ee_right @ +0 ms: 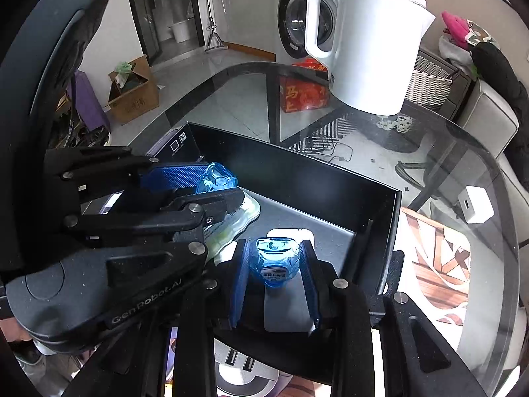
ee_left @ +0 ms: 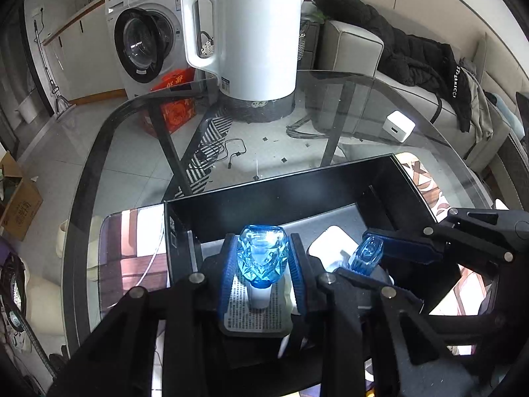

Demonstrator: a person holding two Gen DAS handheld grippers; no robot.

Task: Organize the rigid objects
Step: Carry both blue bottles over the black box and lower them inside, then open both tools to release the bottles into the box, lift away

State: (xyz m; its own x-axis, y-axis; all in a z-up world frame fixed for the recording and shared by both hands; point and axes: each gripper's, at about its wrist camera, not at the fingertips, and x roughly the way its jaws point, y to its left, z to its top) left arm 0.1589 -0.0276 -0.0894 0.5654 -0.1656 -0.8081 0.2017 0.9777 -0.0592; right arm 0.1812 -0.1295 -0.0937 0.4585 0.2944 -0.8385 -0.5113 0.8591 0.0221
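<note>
Both grippers hang over the open black box (ee_left: 330,195) on the glass table (ee_left: 380,99), each holding a small blue bottle with a faceted, see-through cap. The left gripper (ee_left: 263,261) is clamped on one bottle (ee_left: 263,254), its blue pads pressing the cap from both sides; the right gripper (ee_right: 274,264) is closed on the other bottle (ee_right: 274,261) the same way, just beside it and above the box floor. A white packet (ee_right: 287,233) already lies inside the box under them. These bottles look hard and light, with smooth plastic that would likely slip under a loose pinch, and the angled facets give little flat surface. The better hold is probably across the widest part of the cap, as now, kept upright so nothing twists out while being set down. The white kettle (ee_left: 258,33) stands well apart at the table's far side.
</note>
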